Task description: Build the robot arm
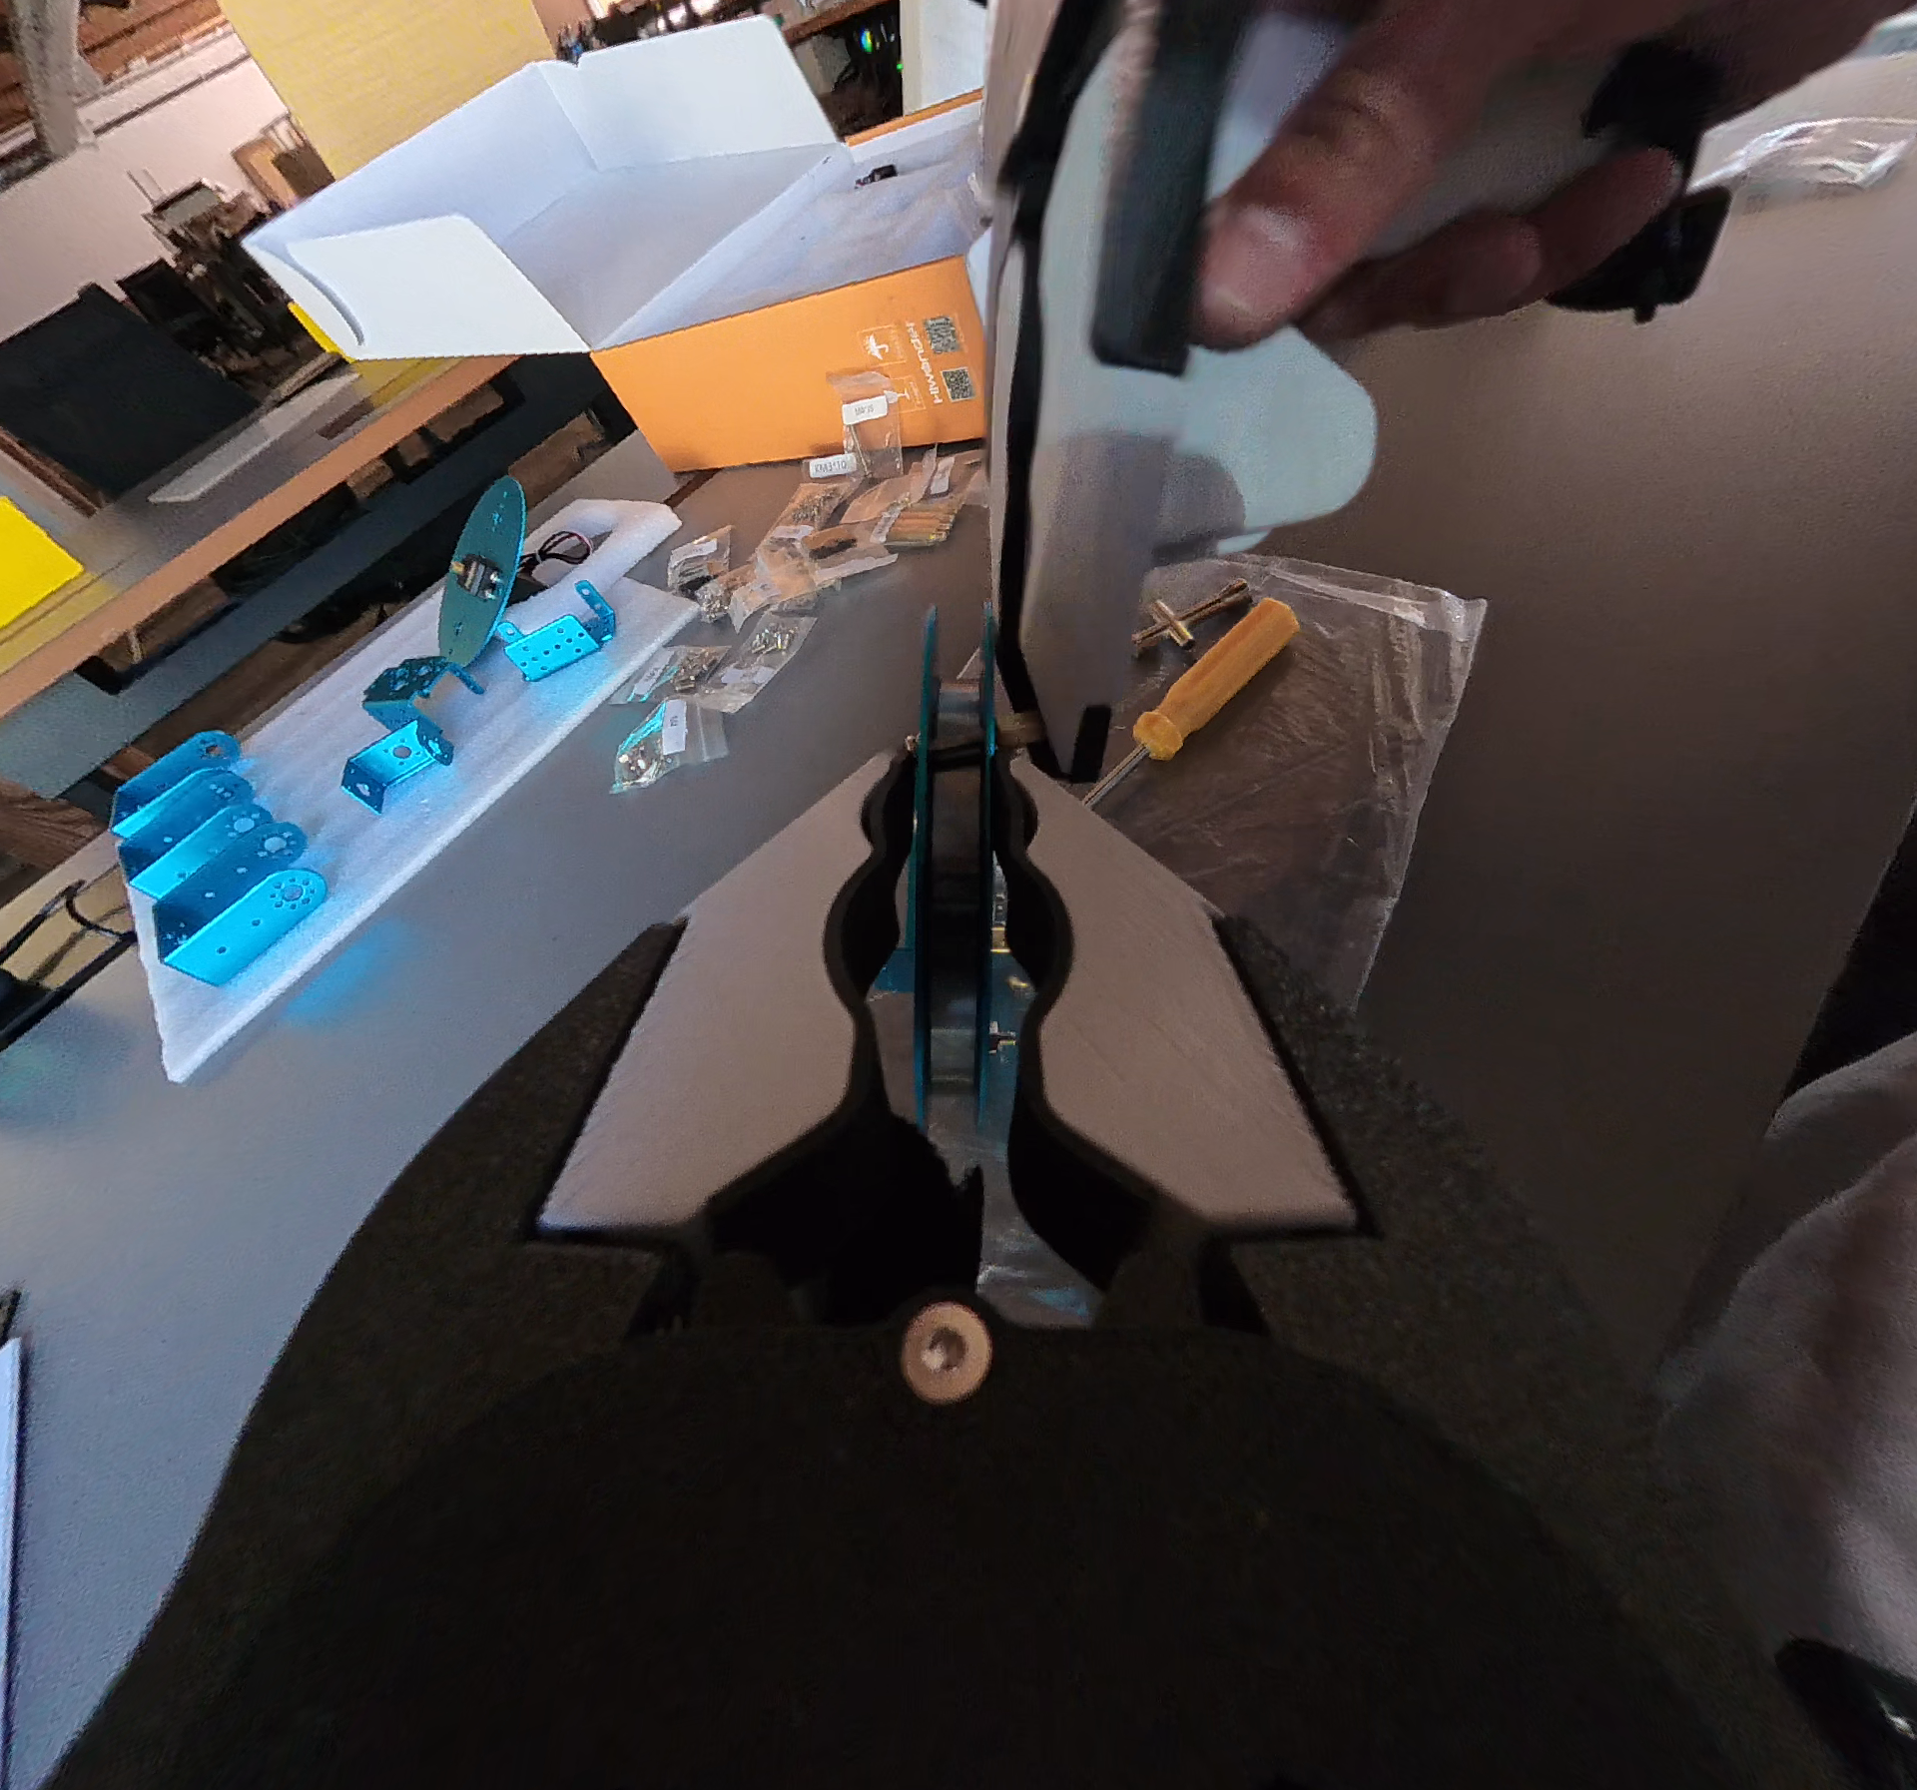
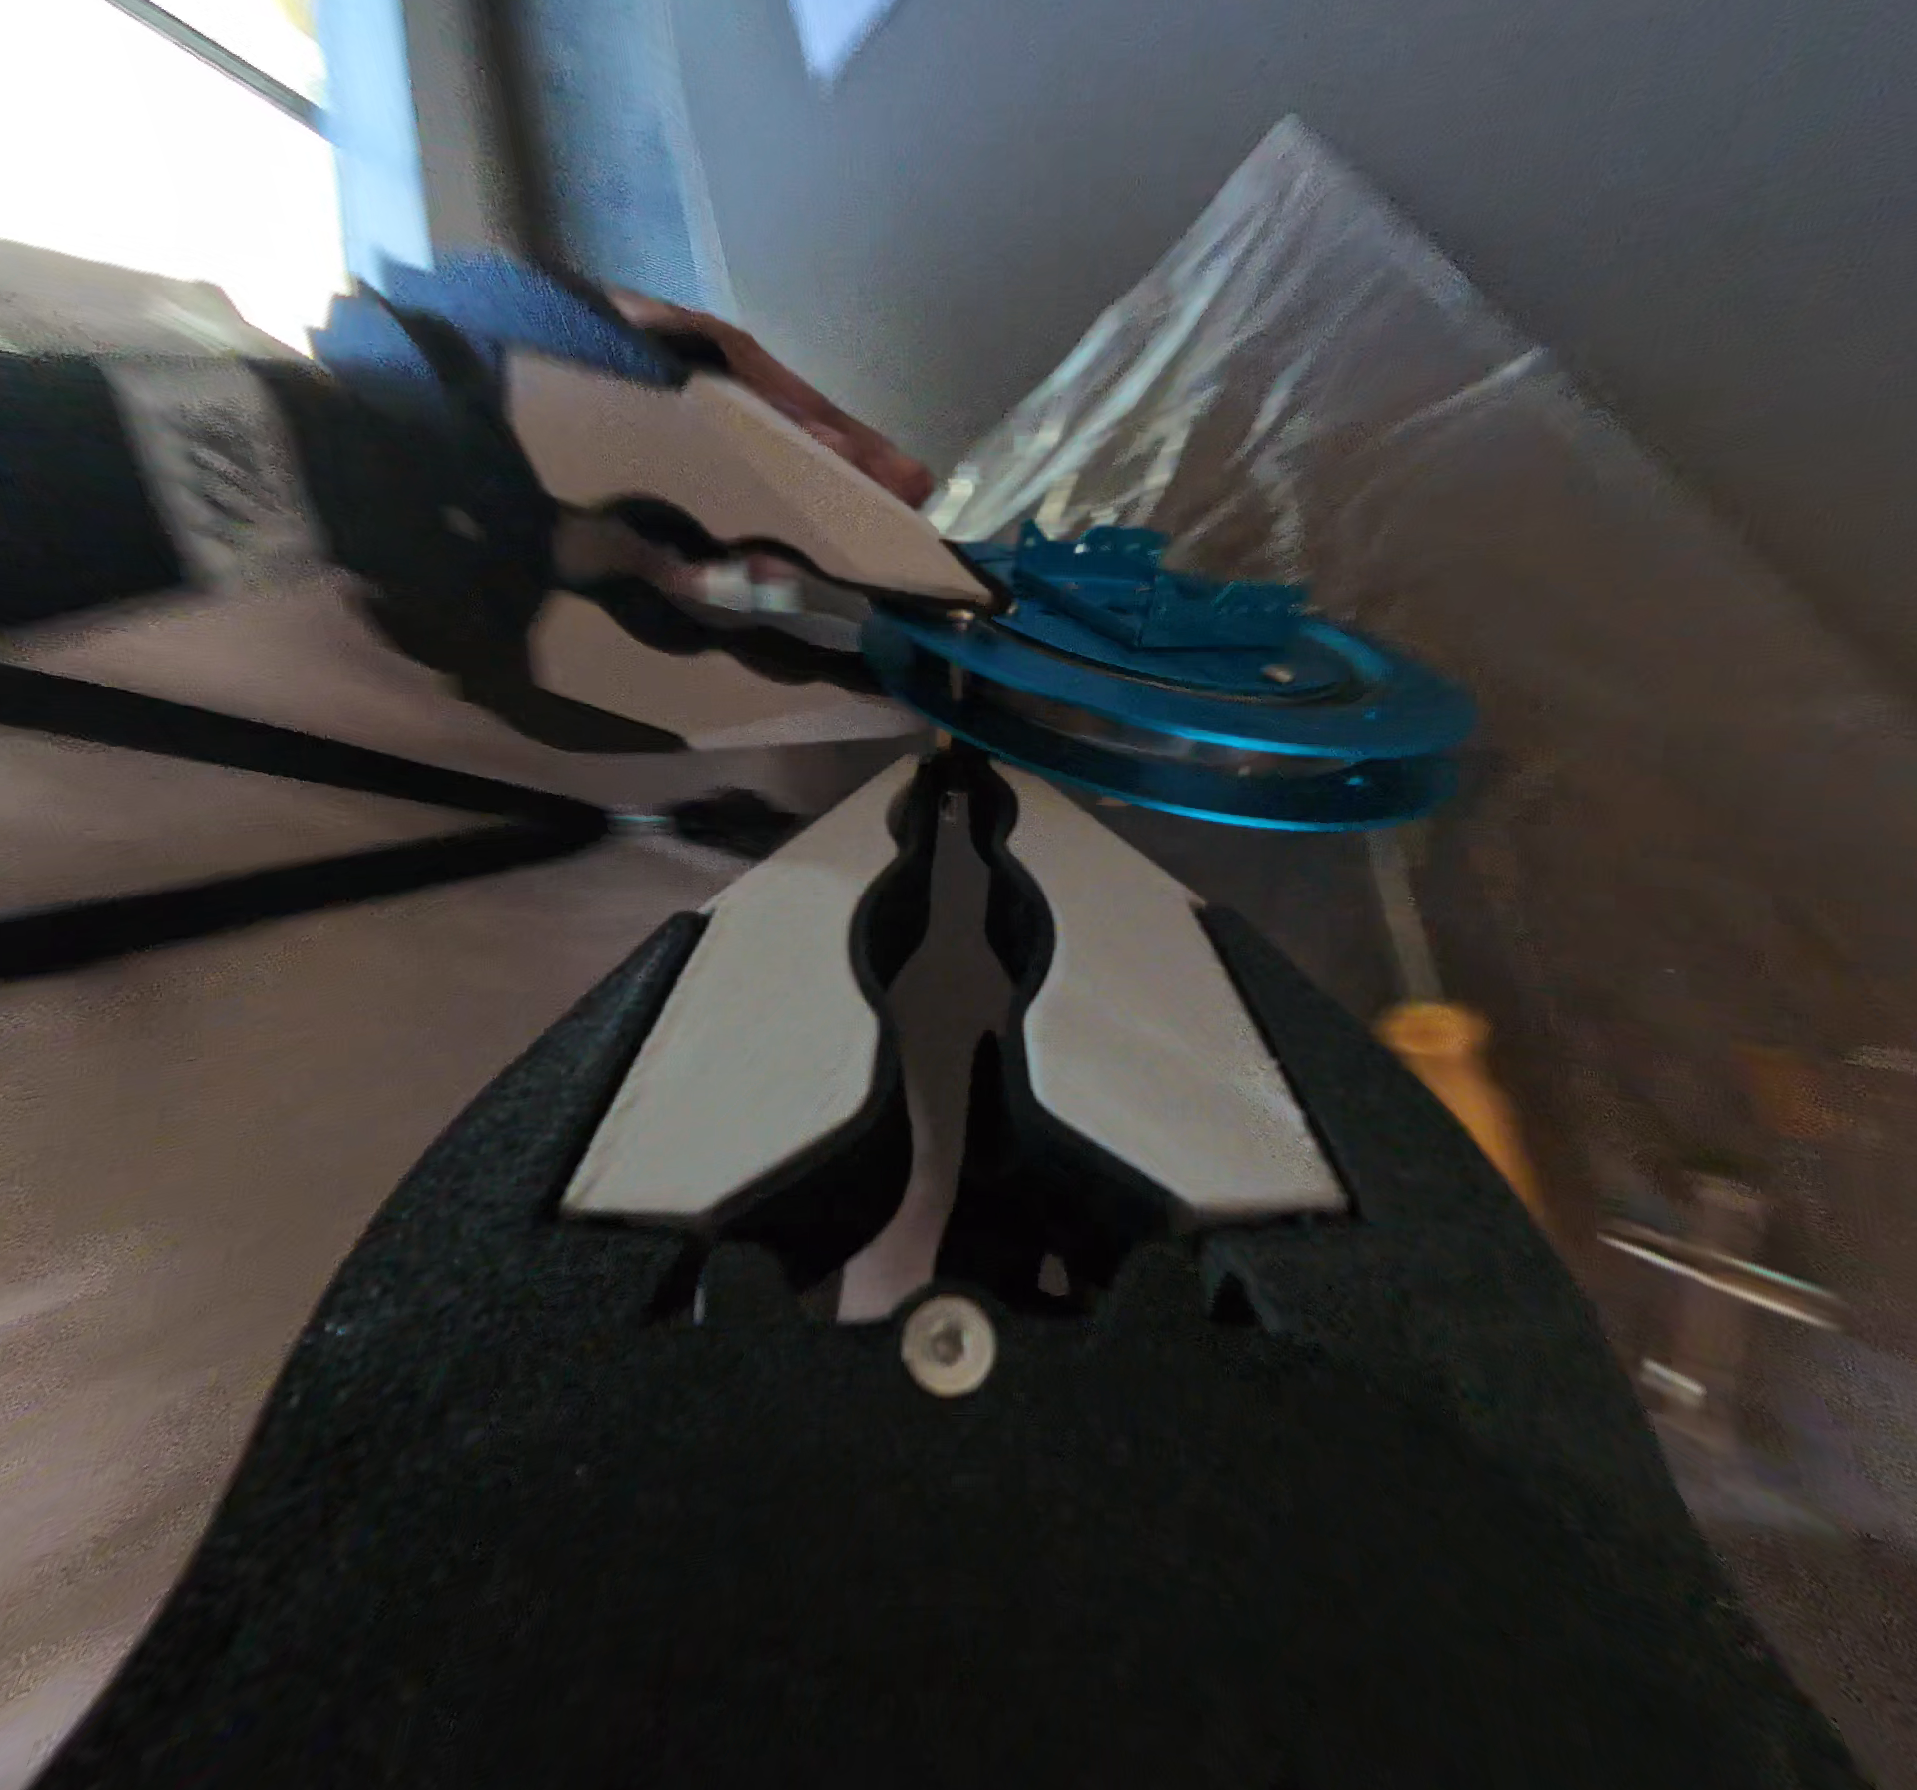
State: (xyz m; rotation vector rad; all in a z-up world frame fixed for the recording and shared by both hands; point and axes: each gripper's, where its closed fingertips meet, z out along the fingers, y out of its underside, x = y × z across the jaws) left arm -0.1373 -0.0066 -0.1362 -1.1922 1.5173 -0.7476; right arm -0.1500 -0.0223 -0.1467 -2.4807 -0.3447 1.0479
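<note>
The left gripper (image 1: pixel 952 765) is clamped on the rim of a blue disc pair (image 1: pixel 954 910). The right gripper (image 2: pixel 954 786) pinches a small fastener at the discs' (image 2: pixel 1193 703) edge. A screwdriver (image 1: pixel 1209 687) lies near on a plastic bag (image 1: pixel 1328 807); the table (image 1: pixel 1660 599) beyond lies open.

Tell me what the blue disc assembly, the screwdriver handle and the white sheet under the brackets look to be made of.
Blue disc assembly: metal, probably anodised aluminium, judging by its glossy blue sheen and thin hard edges.
Screwdriver handle: translucent amber plastic, ribbed.
White sheet: soft packing foam, matte and slightly rippled.
Blue brackets: same shiny blue metal.
</note>
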